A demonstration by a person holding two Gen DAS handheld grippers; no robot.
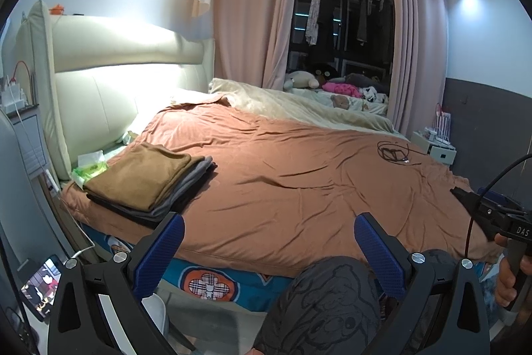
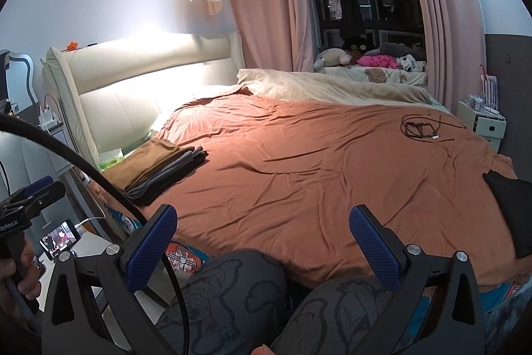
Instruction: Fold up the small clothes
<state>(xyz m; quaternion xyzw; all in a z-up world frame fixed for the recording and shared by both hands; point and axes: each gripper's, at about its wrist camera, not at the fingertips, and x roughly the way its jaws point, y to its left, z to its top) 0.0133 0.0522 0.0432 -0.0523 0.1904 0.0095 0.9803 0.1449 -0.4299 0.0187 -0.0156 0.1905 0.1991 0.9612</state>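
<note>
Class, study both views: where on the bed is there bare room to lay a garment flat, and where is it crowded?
Free: the wide orange cover between the folded stack and the black cable. Crowded: the headboard corner with the stack and tissue pack, and the right edge by the dark garment.

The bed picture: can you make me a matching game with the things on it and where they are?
Things:
1. folded clothes stack
2. black cable
3. beige blanket
4. black cloth

Places:
A. far side, by the curtains
B. right edge of the bed
C. near the headboard
D. coiled on the orange cover

Pairs: 1-C, 2-D, 3-A, 4-B
</note>
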